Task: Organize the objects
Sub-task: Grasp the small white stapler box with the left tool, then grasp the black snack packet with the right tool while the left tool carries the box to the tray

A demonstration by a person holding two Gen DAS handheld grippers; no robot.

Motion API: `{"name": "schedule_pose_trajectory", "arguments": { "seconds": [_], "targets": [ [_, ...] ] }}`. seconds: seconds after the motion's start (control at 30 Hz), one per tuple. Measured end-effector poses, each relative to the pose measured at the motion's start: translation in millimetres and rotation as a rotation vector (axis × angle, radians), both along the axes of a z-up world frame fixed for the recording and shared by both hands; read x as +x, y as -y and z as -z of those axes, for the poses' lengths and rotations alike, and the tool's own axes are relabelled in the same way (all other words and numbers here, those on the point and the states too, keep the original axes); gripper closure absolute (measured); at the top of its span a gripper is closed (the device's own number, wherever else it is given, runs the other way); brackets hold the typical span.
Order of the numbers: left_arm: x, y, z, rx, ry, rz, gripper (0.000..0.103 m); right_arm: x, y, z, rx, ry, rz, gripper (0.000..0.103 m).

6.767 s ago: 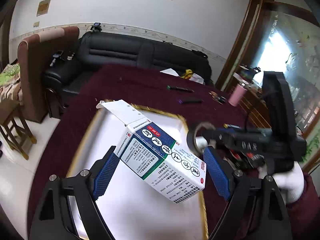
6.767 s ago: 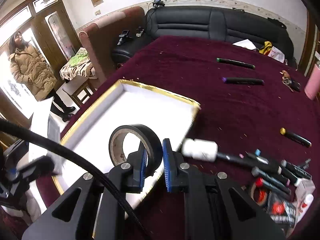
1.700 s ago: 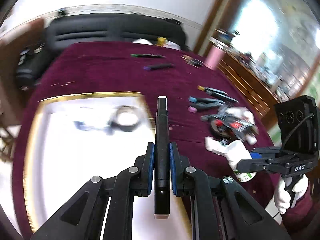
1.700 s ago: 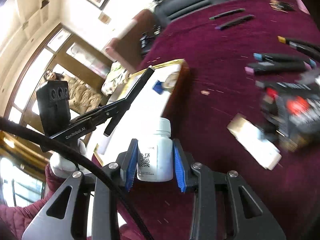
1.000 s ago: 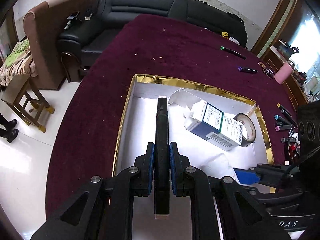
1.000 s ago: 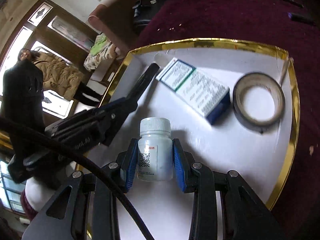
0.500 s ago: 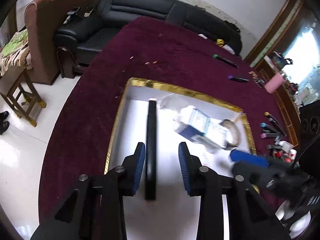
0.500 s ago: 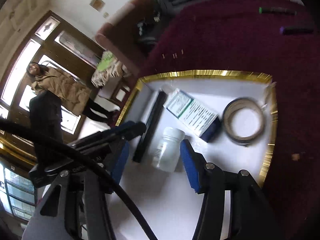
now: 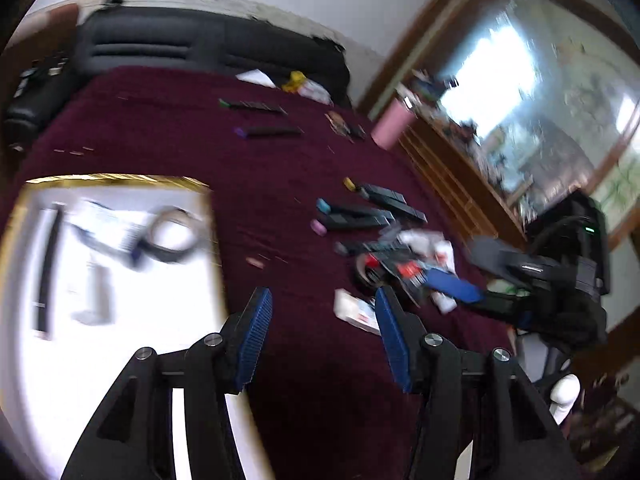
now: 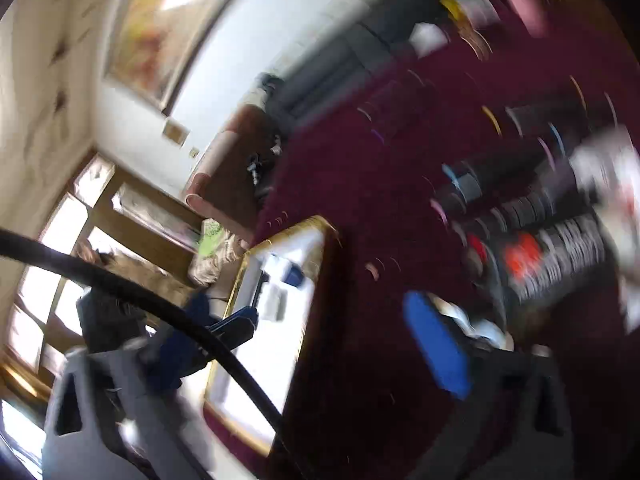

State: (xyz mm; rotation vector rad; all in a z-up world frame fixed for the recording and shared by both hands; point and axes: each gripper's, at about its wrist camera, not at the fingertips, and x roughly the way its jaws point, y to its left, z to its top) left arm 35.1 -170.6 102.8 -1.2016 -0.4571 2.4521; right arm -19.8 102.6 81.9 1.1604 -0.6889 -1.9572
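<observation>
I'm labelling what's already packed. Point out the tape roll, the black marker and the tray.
tape roll (image 9: 173,236), left wrist view, its ring.
black marker (image 9: 49,268), left wrist view, mid-barrel.
tray (image 9: 112,178), left wrist view, gold far rim.

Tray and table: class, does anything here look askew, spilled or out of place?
In the tray, the white bottle lies on its side. Right of it, markers and packets sit in a loose heap on the table.

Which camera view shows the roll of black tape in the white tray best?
The left wrist view: the tape roll lies, blurred, in the gold-rimmed tray near its right wall. In the right wrist view the tray is small and the roll cannot be made out.
</observation>
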Motion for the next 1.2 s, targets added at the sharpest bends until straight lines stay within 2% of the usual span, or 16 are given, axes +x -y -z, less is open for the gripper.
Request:
{"name": "schedule_pose_trajectory", "arguments": {
  "seconds": [0.13, 0.27, 0.37, 0.4, 0.53, 0.6, 0.63, 0.7, 0.73, 0.8, 0.87, 1.0, 1.07, 1.17, 1.2],
  "targets": [
    [-15, -58, 26, -0.069, 0.079, 0.017, 0.056, 9, -48, 25, 0.103, -0.001, 0.113, 0.015],
    [-22, -93, 54, -0.153, 0.129, -0.018, 0.056, 11, -86, 34, 0.128, 0.0, 0.191, 0.015],
    [-22, -118, 64, -0.234, 0.095, -0.007, 0.056, 9, -112, 36, 0.103, 0.014, 0.229, 0.015],
    [-23, -131, 67, -0.291, 0.062, 0.018, 0.056, 10, -117, 35, 0.103, 0.014, 0.237, 0.015],
    [-30, -156, 74, -0.403, -0.02, 0.104, 0.056, 9, -132, 41, 0.097, 0.018, 0.237, 0.015],
    [-39, -164, 78, -0.44, -0.005, 0.135, 0.056, 8, -134, 45, 0.086, 0.026, 0.234, 0.015],
    [-44, -170, 82, -0.473, 0.012, 0.142, 0.051, 7, -134, 48, 0.081, 0.032, 0.233, 0.015],
    [-50, -174, 89, -0.506, 0.036, 0.146, 0.05, 6, -132, 50, 0.08, 0.038, 0.222, 0.015],
    [-49, -174, 90, -0.514, 0.02, 0.152, 0.05, 7, -129, 50, 0.091, 0.034, 0.213, 0.015],
    [-42, -172, 89, -0.509, 0.018, 0.171, 0.051, 7, -129, 51, 0.118, 0.017, 0.205, 0.015],
    [-35, -161, 87, -0.452, 0.035, 0.18, 0.052, 9, -127, 47, 0.182, -0.02, 0.211, 0.015],
    [-21, -141, 72, -0.371, 0.01, 0.161, 0.052, 9, -128, 39, 0.369, -0.099, 0.26, 0.015],
    [-14, -133, 61, -0.332, -0.004, 0.154, 0.052, 5, -125, 36, 0.494, -0.139, 0.281, 0.016],
    [-2, -123, 49, -0.288, -0.031, 0.151, 0.052, 3, -116, 30, 0.572, -0.196, 0.256, 0.029],
    [1, -120, 46, -0.275, -0.037, 0.152, 0.052, 3, -112, 28, 0.576, -0.207, 0.24, 0.029]
  ]
}}
